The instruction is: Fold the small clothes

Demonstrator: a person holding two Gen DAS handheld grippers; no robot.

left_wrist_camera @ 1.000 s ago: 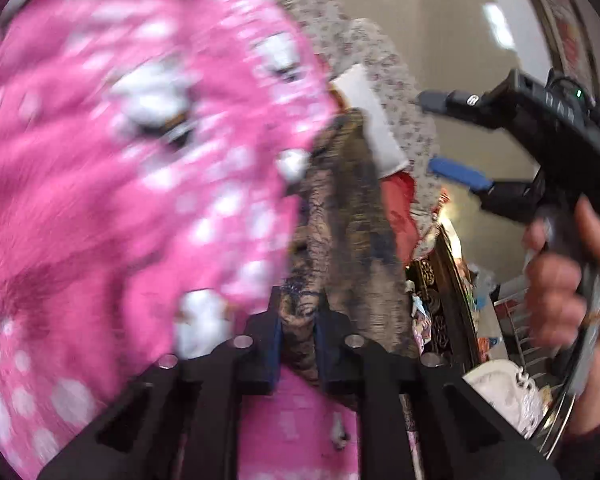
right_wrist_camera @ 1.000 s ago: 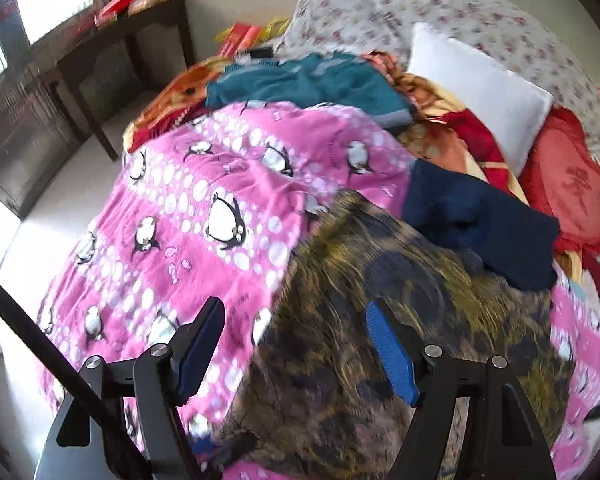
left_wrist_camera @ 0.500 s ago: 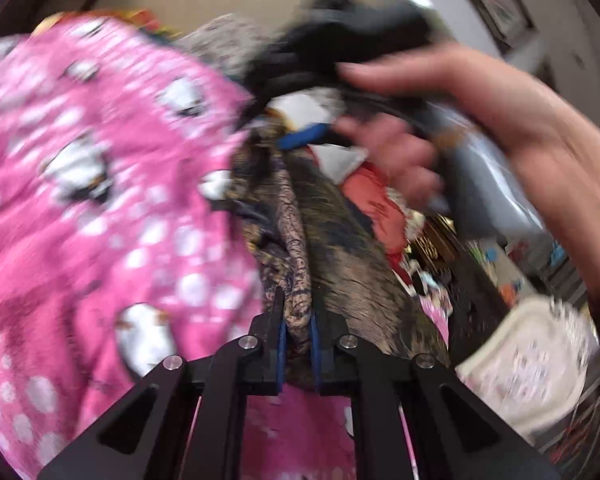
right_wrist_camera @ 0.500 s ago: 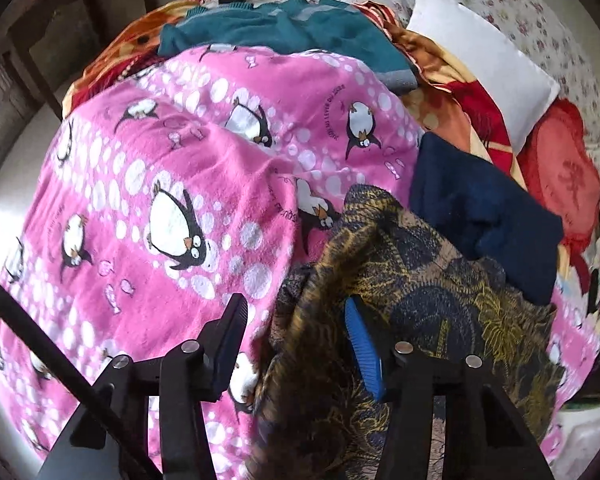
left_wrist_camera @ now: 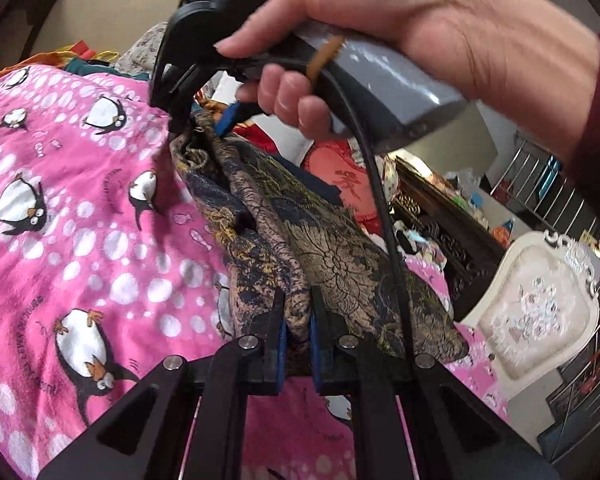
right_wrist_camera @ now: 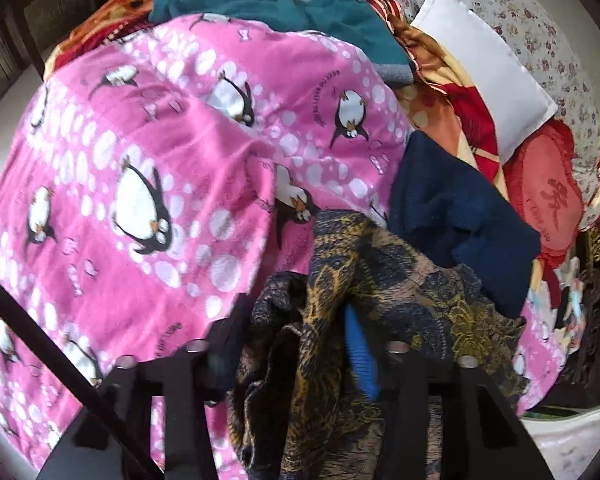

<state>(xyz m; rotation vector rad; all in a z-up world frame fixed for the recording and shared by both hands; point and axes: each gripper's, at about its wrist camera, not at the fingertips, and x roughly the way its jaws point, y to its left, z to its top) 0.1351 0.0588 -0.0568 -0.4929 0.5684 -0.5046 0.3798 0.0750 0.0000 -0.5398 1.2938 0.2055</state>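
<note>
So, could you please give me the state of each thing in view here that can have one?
Left gripper: shut on the patterned garment.
Right gripper: fingers closing, bunched garment fabric between them.
Patterned garment: crumpled, not yet folded, lifted off the pink penguin blanket.
Navy cloth: lying in a rough fold beside it.
Teal sweater: lying at the blanket's far edge.
White pillow: lying tilted on the bedding.

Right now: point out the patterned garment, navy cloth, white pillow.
patterned garment (right_wrist_camera: 380, 264): right wrist view, raised middle fold.
navy cloth (right_wrist_camera: 456, 208): right wrist view, centre.
white pillow (right_wrist_camera: 484, 60): right wrist view, middle of face.
</note>
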